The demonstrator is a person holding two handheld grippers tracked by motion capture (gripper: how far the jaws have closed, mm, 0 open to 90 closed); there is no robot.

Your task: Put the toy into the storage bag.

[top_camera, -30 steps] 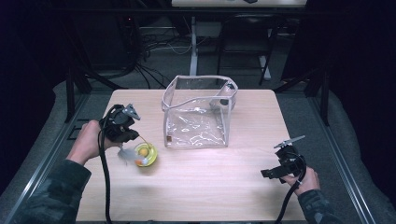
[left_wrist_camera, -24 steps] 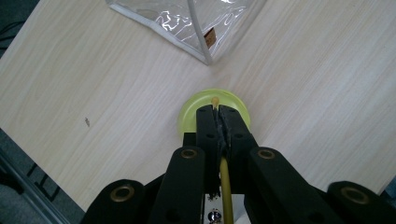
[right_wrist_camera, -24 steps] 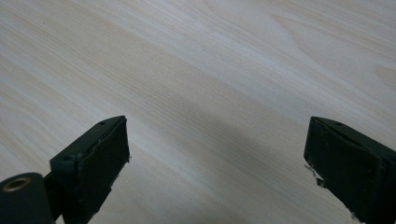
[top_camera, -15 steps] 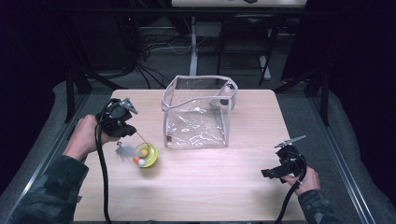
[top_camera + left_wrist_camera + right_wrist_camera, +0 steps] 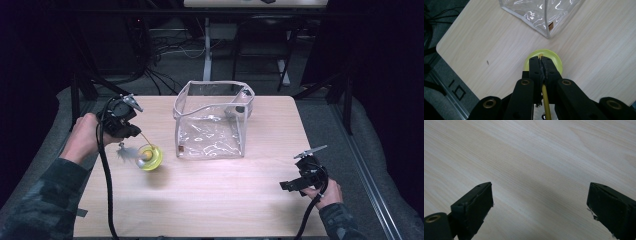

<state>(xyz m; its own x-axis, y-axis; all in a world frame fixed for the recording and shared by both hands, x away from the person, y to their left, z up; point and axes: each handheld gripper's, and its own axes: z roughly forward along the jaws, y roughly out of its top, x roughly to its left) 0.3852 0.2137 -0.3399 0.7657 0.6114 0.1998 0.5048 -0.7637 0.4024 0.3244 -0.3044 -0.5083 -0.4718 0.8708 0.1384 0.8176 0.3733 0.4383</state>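
A round yellow-green toy (image 5: 150, 157) on a thin yellow stick, with a grey feather (image 5: 124, 152) beside it, hangs just above the wooden table (image 5: 215, 200), left of a clear plastic pouch (image 5: 214, 120). My left gripper (image 5: 135, 132) is shut on the stick. In the left gripper view its jaws pinch the stick (image 5: 544, 93) at the left gripper (image 5: 540, 65) tips, with the toy's round body (image 5: 554, 58) below them and the pouch's corner (image 5: 541, 15) beyond. My right gripper (image 5: 292, 185) rests open at the table's right front; in its own view the right gripper (image 5: 540, 207) has bare wood between its jaws.
The pouch stands open-topped at the table's middle back. Dark floor, cables and table legs (image 5: 207, 45) lie beyond the far edge. The table's left edge (image 5: 446, 57) is close to the left hand. Bare wood stretches across the front.
My left gripper has risen and drawn back toward the left rear, and the yellow toy has followed it slightly, lifting off the table. The right gripper has stayed put.
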